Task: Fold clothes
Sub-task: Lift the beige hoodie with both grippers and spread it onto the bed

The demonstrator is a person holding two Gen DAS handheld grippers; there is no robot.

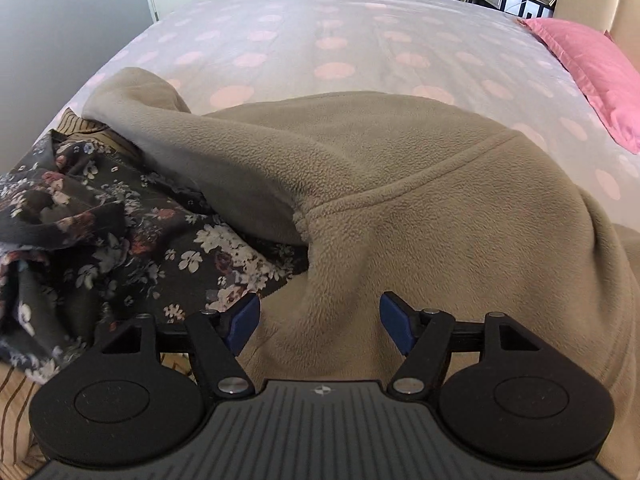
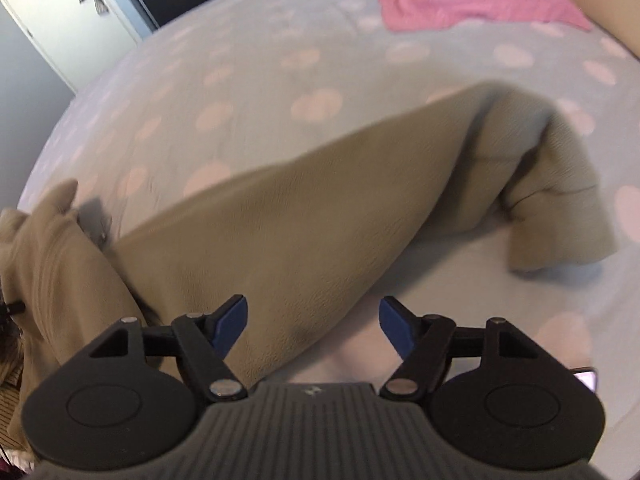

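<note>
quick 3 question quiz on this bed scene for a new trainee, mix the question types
1. True or false: the left hand-held gripper is shut on the beige fleece.
2. Which garment lies left of the fleece in the left wrist view? A) floral garment B) blue jeans C) white towel
3. Fill in: the pillow near the headboard is ____.

Key:
1. False; both it and the right hand-held gripper are open and hold nothing.
2. A
3. pink
</note>
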